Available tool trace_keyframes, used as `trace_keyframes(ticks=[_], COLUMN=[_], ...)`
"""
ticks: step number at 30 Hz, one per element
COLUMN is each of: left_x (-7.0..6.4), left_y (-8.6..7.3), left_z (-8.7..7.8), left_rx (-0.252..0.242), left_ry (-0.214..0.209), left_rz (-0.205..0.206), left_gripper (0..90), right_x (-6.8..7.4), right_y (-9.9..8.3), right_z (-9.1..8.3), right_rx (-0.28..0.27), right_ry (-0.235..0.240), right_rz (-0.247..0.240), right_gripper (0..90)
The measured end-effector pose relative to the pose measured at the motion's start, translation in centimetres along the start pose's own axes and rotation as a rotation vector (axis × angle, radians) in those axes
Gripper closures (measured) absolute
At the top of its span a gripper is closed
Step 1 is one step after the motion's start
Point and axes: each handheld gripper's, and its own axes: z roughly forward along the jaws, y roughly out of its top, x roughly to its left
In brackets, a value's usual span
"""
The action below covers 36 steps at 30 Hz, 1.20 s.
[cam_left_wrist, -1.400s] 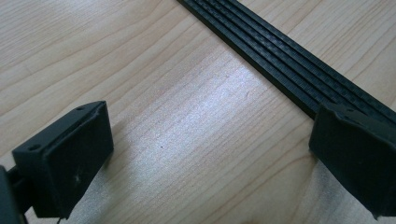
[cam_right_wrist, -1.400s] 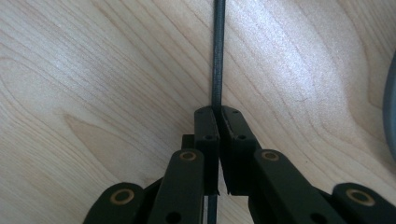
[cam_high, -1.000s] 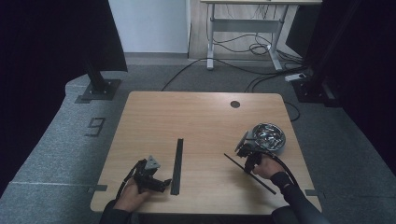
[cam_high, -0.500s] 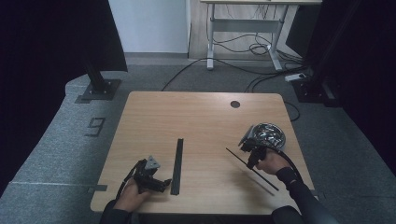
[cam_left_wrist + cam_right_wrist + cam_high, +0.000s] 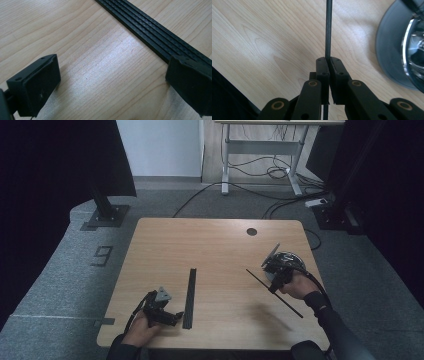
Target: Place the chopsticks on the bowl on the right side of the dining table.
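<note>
On the near right of the table: right gripper [image 5: 276, 281] raised a little off the wood, jaws pressed together on a thin black rod [image 5: 274, 292]
Rod, position: slanting from far-left to near-right across the right side of the table [image 5: 220, 245], pinched around its middle, both ends free
Rod, seen from the right gripper view: running straight up out of the closed jaws [image 5: 328, 30], held edge-on between the pads, likely so that it cannot roll or swing
Right gripper, grip point: near the rod's middle, probably chosen for balance while carrying
Just beyond the right hand: round dark object with a shiny metal inside [image 5: 287, 262], close beside the gripper, nature hard to tell
Near left of the table: left gripper [image 5: 172, 318] resting low on the wood, held by the person's left hand [image 5: 137, 332]
Left gripper, state: jaws spread wide apart, nothing between them, bare wood in the gap
Flat black strip [image 5: 189, 291]: lying flat near the table's middle, long axis running near to far, near end just right of the left gripper
Strip, seen from the left gripper view: ribbed surface [image 5: 150, 35] passing behind one pad, not yet between the two
Likely purpose of the left pose: open and aimed at the strip's near end, ready to steady or grasp it
Likely step in hand: bringing the rod toward the strip
</note>
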Motion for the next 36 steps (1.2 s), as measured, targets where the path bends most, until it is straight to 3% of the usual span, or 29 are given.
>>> trace_keyframes(ticks=[12,17,36], left_x=[0.0,0.0,0.0], left_y=[0.0,0.0,0.0], left_z=[0.0,0.0,0.0], left_rx=[-0.003,-0.001,-0.001], left_ry=[0.0,0.0,0.0], left_rz=[-0.002,0.0,0.0], left_gripper=[0.0,0.0,0.0], right_x=[-1.6,-2.7,-6.6], right_y=[1.1,1.4,2.7], right_z=[-3.1,-3.6,-0.4], right_rx=[-0.036,-0.038,-0.009], right_ry=[-0.051,-0.086,-0.114], right_rz=[0.028,0.052,0.131], right_gripper=[86.1,86.1,86.1])
